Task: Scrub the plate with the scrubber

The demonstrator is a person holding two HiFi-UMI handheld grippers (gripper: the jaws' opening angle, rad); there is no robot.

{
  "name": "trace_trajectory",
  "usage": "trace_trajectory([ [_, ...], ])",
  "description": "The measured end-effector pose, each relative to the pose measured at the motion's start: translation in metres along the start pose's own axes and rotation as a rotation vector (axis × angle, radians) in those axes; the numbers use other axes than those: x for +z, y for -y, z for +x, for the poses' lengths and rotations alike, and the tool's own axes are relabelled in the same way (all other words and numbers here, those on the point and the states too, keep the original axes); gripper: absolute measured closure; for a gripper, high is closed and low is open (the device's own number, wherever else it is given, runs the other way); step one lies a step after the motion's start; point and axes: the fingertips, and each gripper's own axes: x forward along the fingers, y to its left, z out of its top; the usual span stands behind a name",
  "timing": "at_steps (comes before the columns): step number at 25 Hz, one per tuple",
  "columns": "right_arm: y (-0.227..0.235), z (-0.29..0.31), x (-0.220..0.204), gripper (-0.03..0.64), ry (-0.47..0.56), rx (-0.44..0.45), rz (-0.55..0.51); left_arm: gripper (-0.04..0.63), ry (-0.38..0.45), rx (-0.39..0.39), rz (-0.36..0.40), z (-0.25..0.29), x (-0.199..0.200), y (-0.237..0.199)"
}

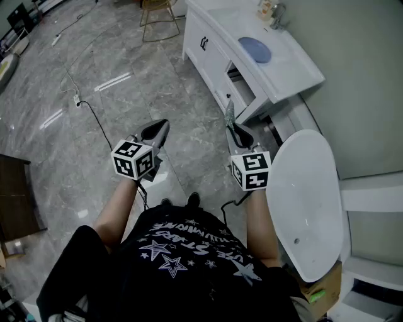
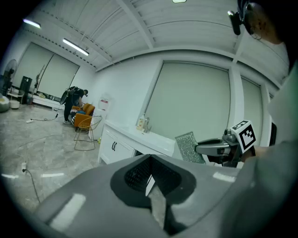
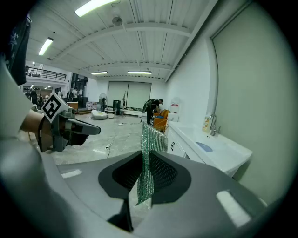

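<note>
— Right hand-held gripper (image 3: 145, 173)?
— Pinching the scrubber (image 3: 148, 153). Pressed tight on the lower part of that green, shiny mesh sheet. Upper part sticking straight up out of the jaws.

— And the left hand-held gripper (image 2: 150, 180)?
— Pressed together, with nothing in between. Held up in the air, just left of the right one, apart from the scrubber.

— Plate (image 1: 255, 49)?
— Blue and round. Lies flat on the white tabletop (image 1: 296, 69), far off on the right side. Well apart from both hand-held grippers and from the scrubber.

— Anything else on that tabletop?
— A tap (image 1: 277, 17) and a small bottle (image 1: 266, 7) at the far end, past the plate. Below, white cupboard doors, and a drawer (image 1: 242, 85) pulled open, not far from the scrubber.

— Down below?
— Grey, shiny floor (image 1: 94, 82), with a black cable (image 1: 94, 119) running across on the left. A wire chair (image 1: 157, 16) far away, beside the cupboard. A big white oval thing (image 1: 308, 201) close by on the right, just beside the right arm.

— And nearest of all?
— Two bare arms reaching out behind the marker cubes, and a black shirt (image 1: 182, 251) with white stars at the near edge.
</note>
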Motion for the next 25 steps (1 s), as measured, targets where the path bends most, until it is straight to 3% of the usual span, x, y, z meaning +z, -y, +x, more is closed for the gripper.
trace_trajectory([
  [20, -0.048, 0.021, 0.02, 0.532, 0.016, 0.002, -0.017, 0.585, -0.005, -0.029, -0.04, -0.056, -0.017, -0.03],
  [25, -0.051, 0.029, 0.019, 0.53, 0.021, -0.019, -0.002, 0.371, -0.031, -0.052, -0.014, -0.059, -0.019, -0.041],
])
